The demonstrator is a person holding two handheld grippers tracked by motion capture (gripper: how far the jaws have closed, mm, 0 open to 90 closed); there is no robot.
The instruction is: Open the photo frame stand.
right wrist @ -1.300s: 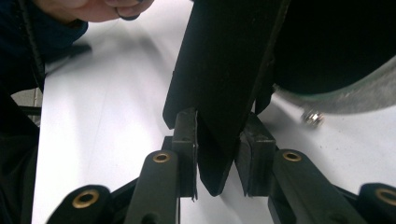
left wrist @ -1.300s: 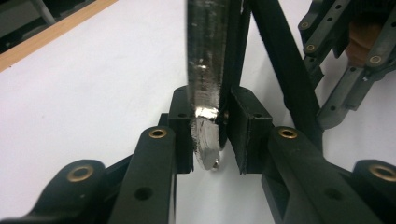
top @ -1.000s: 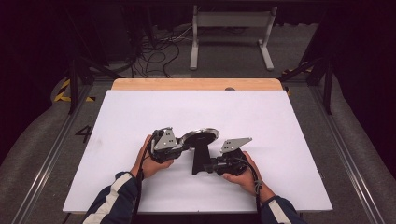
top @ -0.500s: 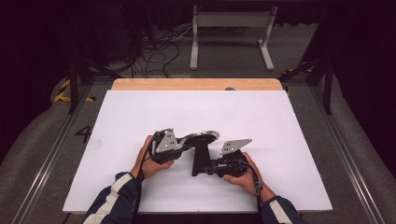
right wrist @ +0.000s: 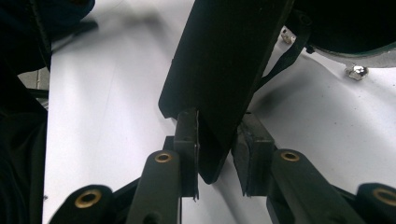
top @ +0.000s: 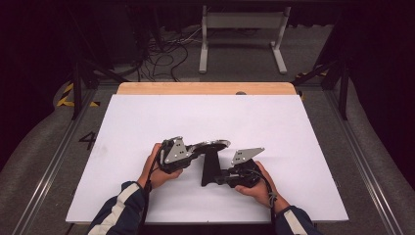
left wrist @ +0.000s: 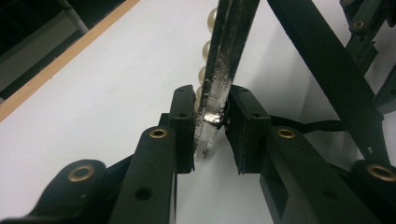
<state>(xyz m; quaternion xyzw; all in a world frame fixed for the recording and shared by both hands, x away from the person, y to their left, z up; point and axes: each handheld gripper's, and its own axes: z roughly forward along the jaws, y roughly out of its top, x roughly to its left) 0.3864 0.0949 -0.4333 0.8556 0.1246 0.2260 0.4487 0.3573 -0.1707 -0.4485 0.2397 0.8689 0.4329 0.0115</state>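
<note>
A round silvery disc point(top: 214, 144) edged with pearl beads point(left wrist: 206, 50) sits atop a black flat stand point(top: 210, 167) near the front middle of the white table. My left gripper point(top: 197, 149) reaches in from the left. In the left gripper view, the left gripper point(left wrist: 212, 126) is shut on the disc's shiny rim point(left wrist: 223, 74). My right gripper point(top: 213, 179) comes from the right, low on the stand. In the right gripper view, the right gripper point(right wrist: 217, 149) has its pads clamped on the stand's lower end point(right wrist: 224, 65). The disc's underside point(right wrist: 369, 49) shows at the upper right of that view.
The white sheet point(top: 274, 122) covers the table, with a wooden strip point(top: 205, 88) along the far edge. A small shiny bit point(right wrist: 355, 71) lies on the sheet beneath the disc. Cables and a metal frame point(top: 240, 29) stand on the floor behind.
</note>
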